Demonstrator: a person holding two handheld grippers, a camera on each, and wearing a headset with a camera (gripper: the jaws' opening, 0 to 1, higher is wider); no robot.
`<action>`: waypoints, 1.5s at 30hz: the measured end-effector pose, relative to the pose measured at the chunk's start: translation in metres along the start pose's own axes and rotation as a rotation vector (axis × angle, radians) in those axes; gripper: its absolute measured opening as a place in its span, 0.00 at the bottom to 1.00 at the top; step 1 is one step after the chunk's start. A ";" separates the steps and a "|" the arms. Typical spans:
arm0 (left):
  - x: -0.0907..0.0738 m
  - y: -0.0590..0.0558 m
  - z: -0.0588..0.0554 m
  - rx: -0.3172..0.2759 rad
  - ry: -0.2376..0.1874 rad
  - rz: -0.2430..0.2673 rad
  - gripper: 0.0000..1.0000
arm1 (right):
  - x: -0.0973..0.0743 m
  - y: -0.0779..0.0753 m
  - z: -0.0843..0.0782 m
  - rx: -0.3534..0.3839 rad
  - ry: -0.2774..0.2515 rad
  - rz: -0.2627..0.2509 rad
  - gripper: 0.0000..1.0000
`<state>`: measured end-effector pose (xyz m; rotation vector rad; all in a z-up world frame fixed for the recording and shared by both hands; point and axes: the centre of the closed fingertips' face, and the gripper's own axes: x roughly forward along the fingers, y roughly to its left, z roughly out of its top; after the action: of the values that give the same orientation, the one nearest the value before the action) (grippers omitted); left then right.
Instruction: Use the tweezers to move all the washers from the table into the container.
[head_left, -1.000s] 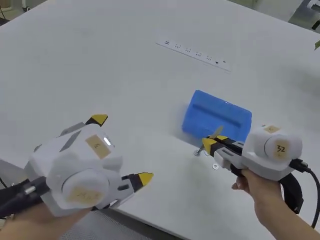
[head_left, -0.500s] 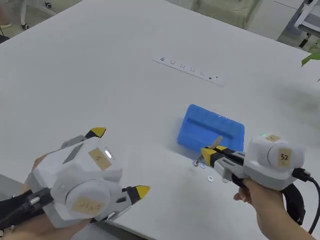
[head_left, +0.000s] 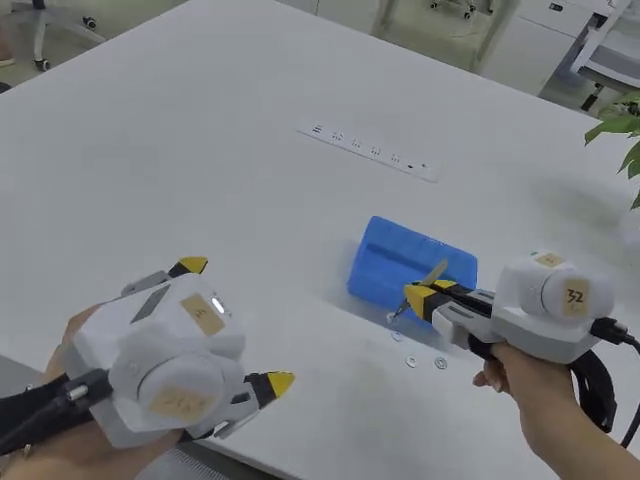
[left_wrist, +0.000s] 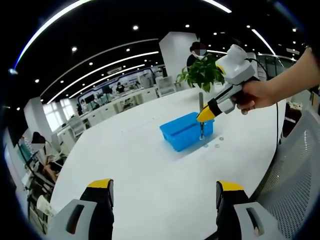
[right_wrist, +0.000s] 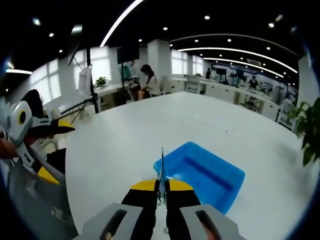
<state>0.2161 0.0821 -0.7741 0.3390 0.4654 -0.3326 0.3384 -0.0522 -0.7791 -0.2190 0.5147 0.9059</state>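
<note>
left gripper (head_left: 233, 324): low over the near tabletop edge, well apart from the work; my fingers (left_wrist: 101, 186) are spread wide with nothing between them
right gripper (head_left: 420, 297): my fingers (right_wrist: 144, 186) are clamped on the tweezers (left_wrist: 201, 129)
tweezers: stick out forward and down past the fingertips; the tip is just beside the container's near wall; can't tell if it touches the tabletop or carries a washer
container (head_left: 405, 255): blue, open-top, sits on the white tabletop (head_left: 200, 160)
washers (head_left: 441, 363): three small ones I can make out, loose on the tabletop on the container's near side, under and just beside my right gripper
power strip (head_left: 370, 152): lies flat beyond the container, well apart from it
</note>
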 end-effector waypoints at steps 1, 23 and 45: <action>0.000 0.000 0.000 -0.001 -0.001 0.000 0.86 | 0.000 -0.001 0.001 -0.001 0.000 -0.002 0.02; 0.000 0.000 0.000 -0.007 -0.002 -0.002 0.86 | 0.001 -0.010 0.031 -0.020 -0.027 0.002 0.02; 0.001 -0.002 -0.003 -0.004 0.016 -0.010 0.85 | 0.039 -0.034 0.029 -0.047 -0.001 -0.032 0.02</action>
<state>0.2154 0.0817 -0.7777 0.3360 0.4830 -0.3385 0.3942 -0.0345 -0.7756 -0.2691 0.4879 0.8879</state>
